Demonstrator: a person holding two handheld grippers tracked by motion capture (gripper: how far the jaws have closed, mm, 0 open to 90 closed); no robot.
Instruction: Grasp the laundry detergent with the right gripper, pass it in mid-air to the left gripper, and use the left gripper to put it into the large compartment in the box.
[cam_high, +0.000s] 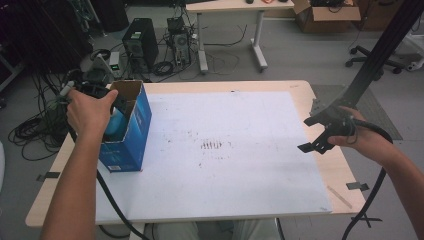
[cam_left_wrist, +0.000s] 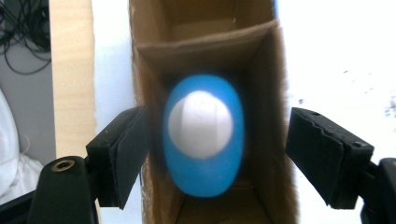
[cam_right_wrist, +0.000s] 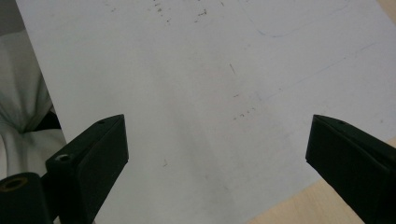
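Note:
An open blue carton (cam_high: 134, 131) with a brown cardboard inside (cam_left_wrist: 154, 56) stands upright at the left edge of the table. Inside it sits a blue rounded object (cam_left_wrist: 205, 177) with a white top (cam_left_wrist: 200, 123), blurred in the left gripper view. My left gripper (cam_left_wrist: 219, 135) hangs over the carton's mouth, pointing down into it. Its jaws stand apart, clear of the blue object on both sides, with nothing gripped. From the high view a hand covers most of that gripper (cam_high: 111, 102). My right gripper (cam_high: 320, 136) hovers open above the table's right side, with nothing between its jaws (cam_right_wrist: 217, 140).
A white sheet (cam_high: 225, 150) covers most of the wooden table (cam_high: 330, 170), with dark smudges at its middle. Strips of black tape lie on the table's right and left rims. Computers, cables and another desk are on the floor beyond. A black slanted pole rises at the right.

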